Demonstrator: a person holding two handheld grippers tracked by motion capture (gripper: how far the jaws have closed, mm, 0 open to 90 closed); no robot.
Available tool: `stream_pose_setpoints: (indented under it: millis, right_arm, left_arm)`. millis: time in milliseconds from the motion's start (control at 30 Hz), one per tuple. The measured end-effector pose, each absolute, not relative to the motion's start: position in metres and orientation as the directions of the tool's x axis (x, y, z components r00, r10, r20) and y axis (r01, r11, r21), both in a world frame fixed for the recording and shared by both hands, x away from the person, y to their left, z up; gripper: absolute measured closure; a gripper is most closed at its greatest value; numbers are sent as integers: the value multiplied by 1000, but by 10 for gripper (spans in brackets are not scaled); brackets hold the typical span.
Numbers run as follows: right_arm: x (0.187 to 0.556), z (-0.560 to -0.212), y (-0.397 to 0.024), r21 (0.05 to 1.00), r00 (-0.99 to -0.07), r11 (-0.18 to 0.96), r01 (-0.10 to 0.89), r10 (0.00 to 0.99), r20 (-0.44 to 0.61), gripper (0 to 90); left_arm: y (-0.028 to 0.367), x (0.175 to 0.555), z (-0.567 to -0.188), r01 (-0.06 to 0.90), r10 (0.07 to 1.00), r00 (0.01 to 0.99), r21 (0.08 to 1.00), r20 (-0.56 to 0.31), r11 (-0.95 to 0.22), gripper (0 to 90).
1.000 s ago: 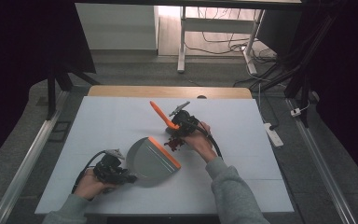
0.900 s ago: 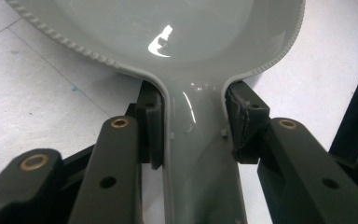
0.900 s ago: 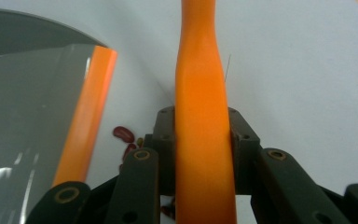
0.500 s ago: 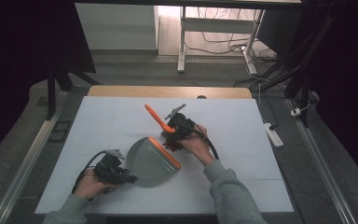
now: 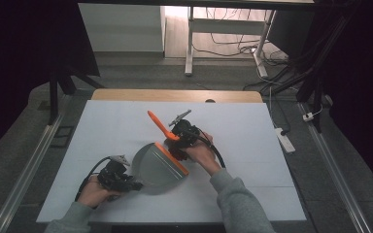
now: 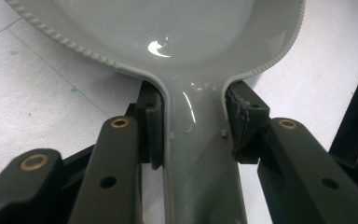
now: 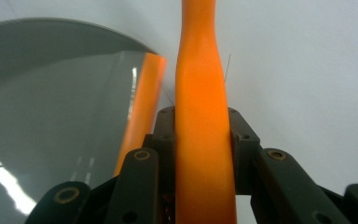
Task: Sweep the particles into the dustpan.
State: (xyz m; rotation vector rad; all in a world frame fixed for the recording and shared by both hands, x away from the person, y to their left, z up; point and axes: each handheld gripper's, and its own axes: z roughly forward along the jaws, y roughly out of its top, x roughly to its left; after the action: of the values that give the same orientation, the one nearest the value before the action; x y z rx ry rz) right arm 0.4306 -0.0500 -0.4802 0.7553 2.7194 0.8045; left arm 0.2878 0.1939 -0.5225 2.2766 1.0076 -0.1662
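Orange brush handle (image 7: pixel 204 121) sat clamped between right gripper (image 5: pixel 182 137) jaws, long axis pointing upper left of high view. Grey dustpan (image 5: pixel 156 164) lay just lower left of it, at frame centre, its orange lip (image 5: pixel 171 158) nearest right gripper. Left gripper (image 5: pixel 118 176) was closed on dustpan handle (image 6: pixel 200 154), lower left. Dustpan glossy grey, rim ribbed.

Grey dustpan (image 5: pixel 156 167) w/ orange front lip lies flat on table, handle toward near-left. Orange brush handle (image 5: pixel 159 125) tilted up, just beside lip.
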Motion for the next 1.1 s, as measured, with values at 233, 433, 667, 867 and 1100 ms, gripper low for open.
stream_pose_setpoints:
  millis: [233,433,667,867,1100]
  right_arm:
    - [421,-481,-42,561,-854,722,405,518,-50,707]
    - [418,-481,-39,569,-854,712,413,519,-29,707]
    - [411,-480,-35,591,-867,702,398,498,-7,707]
    - [404,-476,-27,603,-891,705,372,454,19,707]
    - [398,-469,-26,637,-902,689,345,432,21,707]
  left_arm:
    - [194,288,-523,704,623,698,501,-353,-504,615]
    - [194,288,-523,702,623,699,500,-351,-507,615]
    - [194,288,-523,702,623,699,500,-350,-507,615]
    - [194,288,-523,701,623,700,500,-349,-508,616]
    - [194,288,-523,701,624,700,500,-347,-508,616]
